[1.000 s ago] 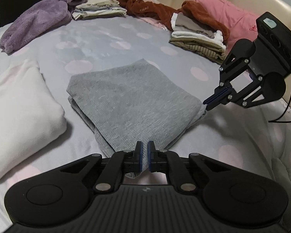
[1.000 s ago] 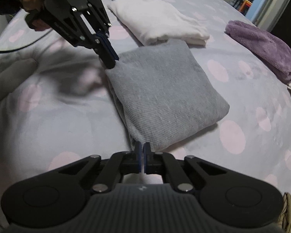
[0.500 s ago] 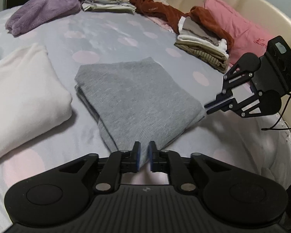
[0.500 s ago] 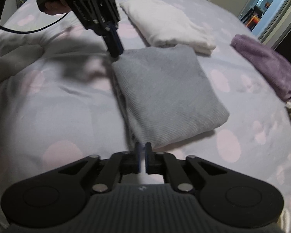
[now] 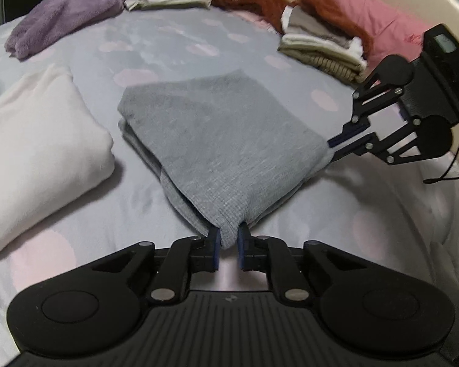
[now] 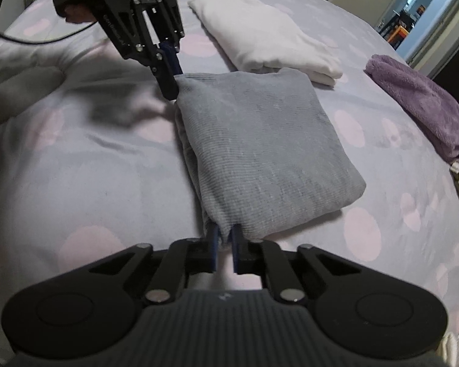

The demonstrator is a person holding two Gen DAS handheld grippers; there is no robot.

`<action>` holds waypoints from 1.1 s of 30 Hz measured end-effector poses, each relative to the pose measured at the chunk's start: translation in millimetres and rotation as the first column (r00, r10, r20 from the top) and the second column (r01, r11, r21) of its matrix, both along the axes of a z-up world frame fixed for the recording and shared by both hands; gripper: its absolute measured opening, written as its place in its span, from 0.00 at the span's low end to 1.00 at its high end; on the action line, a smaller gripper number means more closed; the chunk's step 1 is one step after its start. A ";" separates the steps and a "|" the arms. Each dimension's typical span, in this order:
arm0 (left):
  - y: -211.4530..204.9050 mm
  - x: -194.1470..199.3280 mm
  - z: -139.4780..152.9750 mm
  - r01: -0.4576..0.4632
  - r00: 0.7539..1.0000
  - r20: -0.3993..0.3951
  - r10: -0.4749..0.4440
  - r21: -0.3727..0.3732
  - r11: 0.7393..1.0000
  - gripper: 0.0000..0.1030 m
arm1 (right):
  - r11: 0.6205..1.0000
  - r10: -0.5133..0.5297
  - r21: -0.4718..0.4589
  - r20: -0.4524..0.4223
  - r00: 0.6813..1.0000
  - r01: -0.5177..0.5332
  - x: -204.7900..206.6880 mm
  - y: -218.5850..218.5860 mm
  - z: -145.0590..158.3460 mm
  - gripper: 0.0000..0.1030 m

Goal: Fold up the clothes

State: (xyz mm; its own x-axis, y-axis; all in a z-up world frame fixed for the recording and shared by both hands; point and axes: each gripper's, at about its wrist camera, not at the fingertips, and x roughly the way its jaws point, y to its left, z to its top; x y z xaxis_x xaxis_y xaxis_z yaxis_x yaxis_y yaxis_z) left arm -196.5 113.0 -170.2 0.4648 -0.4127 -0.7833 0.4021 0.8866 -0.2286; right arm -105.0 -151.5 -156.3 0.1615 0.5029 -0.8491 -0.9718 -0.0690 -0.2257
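Note:
A folded grey knit garment lies on the lilac bedspread with pink dots; it also shows in the right wrist view. My left gripper is shut on the garment's near corner, cloth bunched between the blue pads. My right gripper is shut on the other near corner. In the left wrist view the right gripper pinches the garment's right corner. In the right wrist view the left gripper pinches the far left corner.
A folded white garment lies left of the grey one, touching it in the right wrist view. A purple fleece, folded beige stacks, a rust garment and a pink pillow lie farther back.
Both grippers have stayed shut on the grey garment's corners and have drawn it toward me; the corners now rise slightly off the bed between the pads.

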 end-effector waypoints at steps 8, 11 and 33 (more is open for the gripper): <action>13.7 5.6 -9.9 -0.048 0.993 -0.107 0.044 -0.037 0.998 0.09 | 1.000 -0.017 -0.002 -0.040 0.999 0.017 1.5 0.0 -1.2 0.05; 14.1 12.4 -13.4 -0.088 0.986 -0.150 0.079 -0.056 0.995 0.20 | 0.999 -0.045 -0.013 -0.070 0.997 0.044 5.6 1.5 -2.0 0.10; 54.7 72.1 -36.0 -0.388 0.908 -0.296 0.297 -0.321 0.864 0.53 | 0.718 -0.548 -0.105 -0.695 0.466 0.688 122.4 -14.3 -27.9 0.56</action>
State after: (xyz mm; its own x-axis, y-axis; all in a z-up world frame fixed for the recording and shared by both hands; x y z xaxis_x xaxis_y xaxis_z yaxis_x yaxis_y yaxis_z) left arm -124.4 167.7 -206.2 0.4564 -0.5365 -0.7099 -0.0155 0.7929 -0.6092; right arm 17.4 -165.9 -184.2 -0.0517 0.6371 -0.7691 -0.6256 0.5796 0.5222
